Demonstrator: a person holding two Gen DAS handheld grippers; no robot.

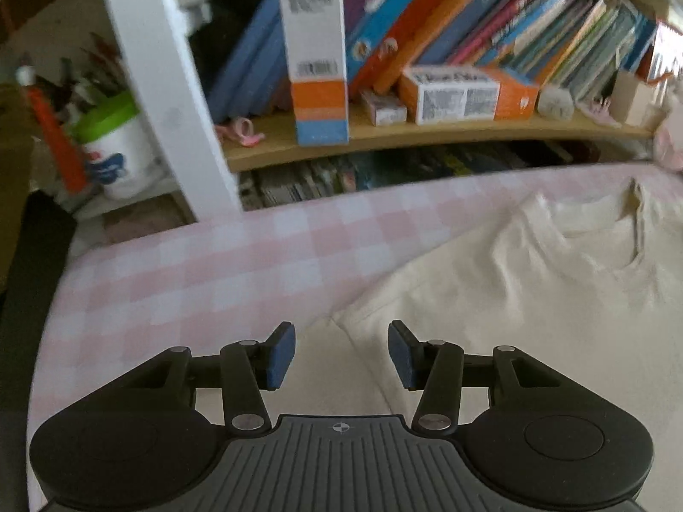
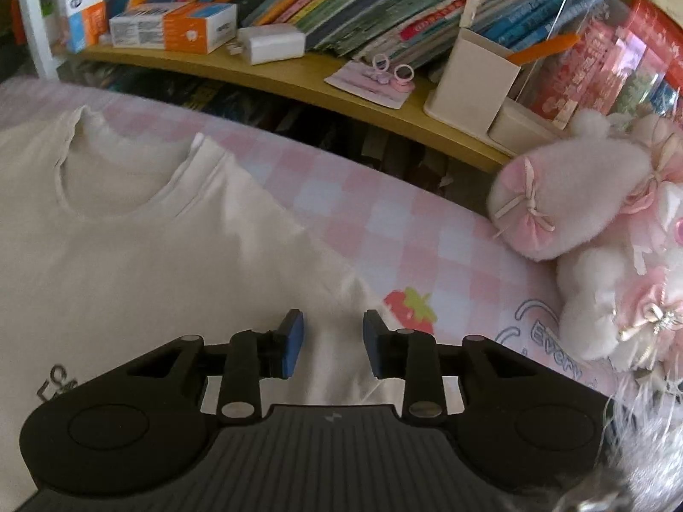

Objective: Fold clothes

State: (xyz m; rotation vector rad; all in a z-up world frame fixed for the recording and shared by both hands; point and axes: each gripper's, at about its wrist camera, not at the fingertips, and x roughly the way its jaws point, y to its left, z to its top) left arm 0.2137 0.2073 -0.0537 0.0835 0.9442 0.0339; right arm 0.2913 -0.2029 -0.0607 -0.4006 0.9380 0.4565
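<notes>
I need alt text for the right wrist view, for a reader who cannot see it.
The open right gripper hovers over a cream T-shirt spread flat on a pink checked sheet. A pink plush toy lies to the right, and a bookshelf stands behind.

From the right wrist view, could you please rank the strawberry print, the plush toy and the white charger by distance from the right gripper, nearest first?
Measured from the right gripper:
1. Strawberry print, on the checked sheet just right of the fingertips.
2. Plush toy, farther out at the right edge of the bed.
3. White charger, up on the wooden shelf, beyond the bed.
</notes>
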